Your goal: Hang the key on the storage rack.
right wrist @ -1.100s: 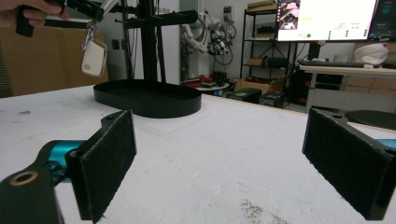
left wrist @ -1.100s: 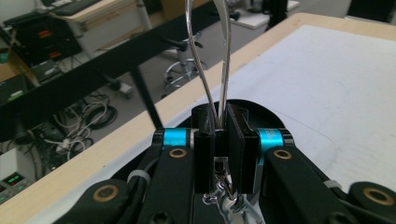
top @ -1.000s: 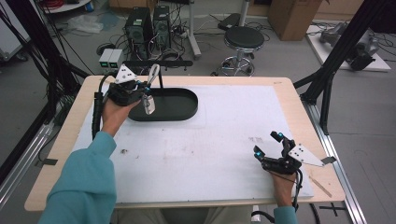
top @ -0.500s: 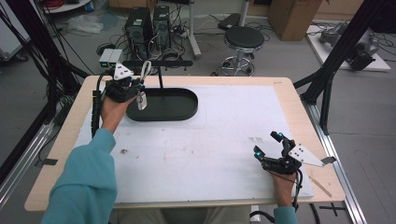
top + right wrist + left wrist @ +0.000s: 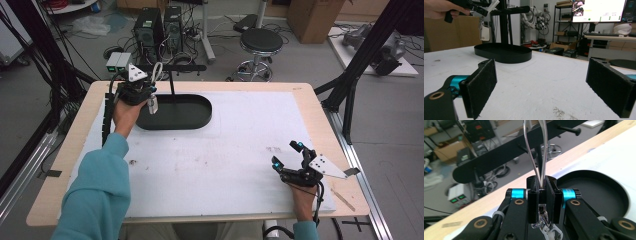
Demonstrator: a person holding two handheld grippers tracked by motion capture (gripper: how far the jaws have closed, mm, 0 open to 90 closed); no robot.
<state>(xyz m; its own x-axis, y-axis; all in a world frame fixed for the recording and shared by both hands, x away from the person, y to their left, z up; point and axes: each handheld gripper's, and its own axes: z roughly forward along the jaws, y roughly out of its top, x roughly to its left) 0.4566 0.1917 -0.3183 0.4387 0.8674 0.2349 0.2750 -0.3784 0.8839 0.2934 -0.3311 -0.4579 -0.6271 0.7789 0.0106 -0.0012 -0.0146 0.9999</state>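
Nearest, we rest our right gripper [image 5: 291, 156] on the white counter [image 5: 240, 150], jaws spread wide and empty, while farther off our left gripper [image 5: 150, 92] clenches a wire key ring [image 5: 537, 147] above the black tray [image 5: 195, 117], beside the black rack [image 5: 172, 70].

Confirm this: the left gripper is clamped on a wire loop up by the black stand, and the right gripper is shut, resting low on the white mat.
One thing is wrong: the right gripper is open, not shut. The right gripper view shows its two black jaws set wide apart with bare white mat between them. The rest holds: the left gripper is clamped on the wire loop by the black stand.
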